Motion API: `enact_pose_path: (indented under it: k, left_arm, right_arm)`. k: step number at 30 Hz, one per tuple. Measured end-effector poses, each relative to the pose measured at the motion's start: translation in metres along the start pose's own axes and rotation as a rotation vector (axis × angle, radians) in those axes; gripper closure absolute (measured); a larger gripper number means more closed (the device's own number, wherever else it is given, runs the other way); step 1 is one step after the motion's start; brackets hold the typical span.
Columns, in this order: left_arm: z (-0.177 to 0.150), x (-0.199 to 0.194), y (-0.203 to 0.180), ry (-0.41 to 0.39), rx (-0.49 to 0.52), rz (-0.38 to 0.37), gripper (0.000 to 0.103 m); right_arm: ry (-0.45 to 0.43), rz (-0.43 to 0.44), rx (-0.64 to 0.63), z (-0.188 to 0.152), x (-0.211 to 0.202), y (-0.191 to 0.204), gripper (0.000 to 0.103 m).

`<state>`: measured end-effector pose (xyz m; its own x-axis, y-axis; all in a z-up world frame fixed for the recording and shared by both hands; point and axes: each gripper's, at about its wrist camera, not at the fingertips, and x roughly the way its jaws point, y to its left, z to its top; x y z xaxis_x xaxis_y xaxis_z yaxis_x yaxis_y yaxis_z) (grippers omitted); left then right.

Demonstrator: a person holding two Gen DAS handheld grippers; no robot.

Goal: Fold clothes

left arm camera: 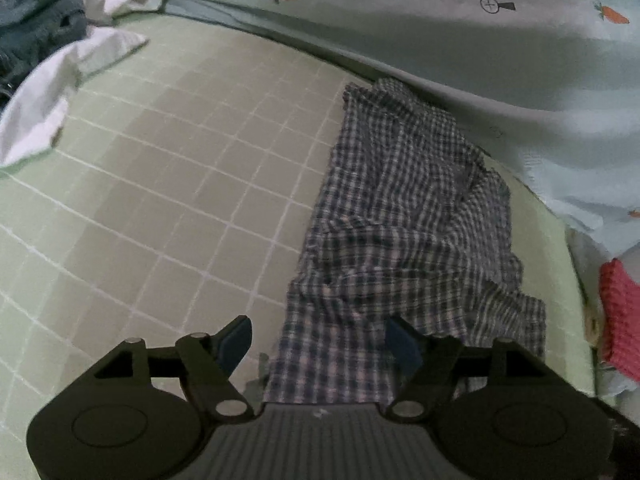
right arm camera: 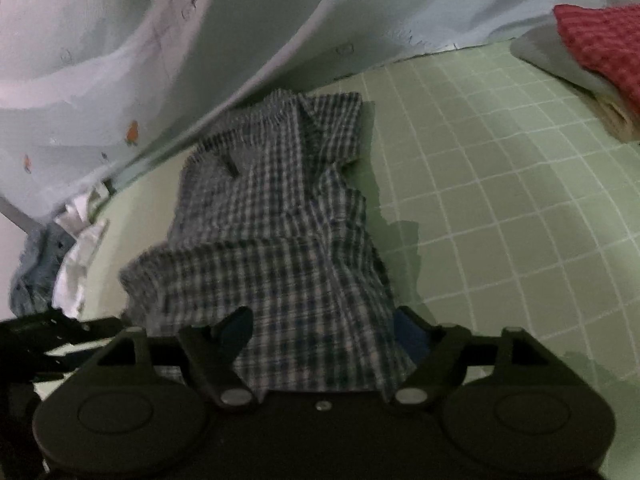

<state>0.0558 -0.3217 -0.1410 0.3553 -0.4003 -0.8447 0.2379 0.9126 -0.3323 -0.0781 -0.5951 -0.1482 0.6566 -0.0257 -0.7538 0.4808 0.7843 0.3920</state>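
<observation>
Checked shirt (left arm camera: pixel 400 216) lies rumpled on the green grid mat (left arm camera: pixel 168 184), partly doubled over, its near hem reaching both tools.

Your left tool (left arm camera: pixel 320 344) stands wide open with the hem between its fingers, gripping nothing; your right tool (right arm camera: pixel 324 332) is open too, the cloth draped between its fingers. You seem to be mid-fold on this shirt, though whether taking hold or letting go I cannot tell. Red folded cloth (right arm camera: pixel 600 40) waits well apart, white garment (left arm camera: pixel 48 92) on the other side.
</observation>
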Motion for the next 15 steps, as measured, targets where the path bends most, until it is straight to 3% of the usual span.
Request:
enact_pose_path:
  k: [3, 4, 5, 6, 7, 8, 13, 14, 15]
  left_arm:
    - [0.000, 0.009, 0.002, 0.019, -0.018, -0.011, 0.046]
    - [0.001, 0.012, 0.003, 0.025, -0.029, -0.017, 0.055]
    - [0.002, 0.015, 0.004, 0.030, -0.040, -0.024, 0.069]
    - [0.003, 0.017, 0.006, 0.030, -0.050, -0.026, 0.077]
    - [0.004, 0.018, 0.007, 0.029, -0.061, -0.027, 0.094]
    - [0.005, 0.018, 0.009, 0.020, -0.068, -0.028, 0.096]
    - [0.011, 0.015, 0.015, -0.009, -0.101, -0.041, 0.090]
    - [0.011, 0.014, 0.015, -0.015, -0.097, -0.031, 0.090]
    - [0.012, 0.013, 0.015, -0.019, -0.092, -0.020, 0.088]
  right_arm:
    - [0.019, -0.003, -0.012, 0.005, 0.011, -0.002, 0.040]
    - [0.026, 0.000, -0.004, 0.007, 0.016, -0.005, 0.045]
    - [0.034, 0.004, 0.011, 0.009, 0.020, -0.008, 0.061]
    - [0.040, 0.009, 0.025, 0.011, 0.024, -0.012, 0.083]
    - [0.037, 0.015, 0.032, 0.013, 0.025, -0.014, 0.090]
    - [0.023, 0.009, 0.032, 0.016, 0.025, -0.016, 0.094]
    - [-0.013, -0.137, -0.110, 0.026, 0.025, -0.002, 0.090]
    - [-0.021, -0.168, -0.156, 0.027, 0.026, 0.005, 0.082]
    - [-0.038, -0.191, -0.198, 0.028, 0.025, 0.012, 0.067]
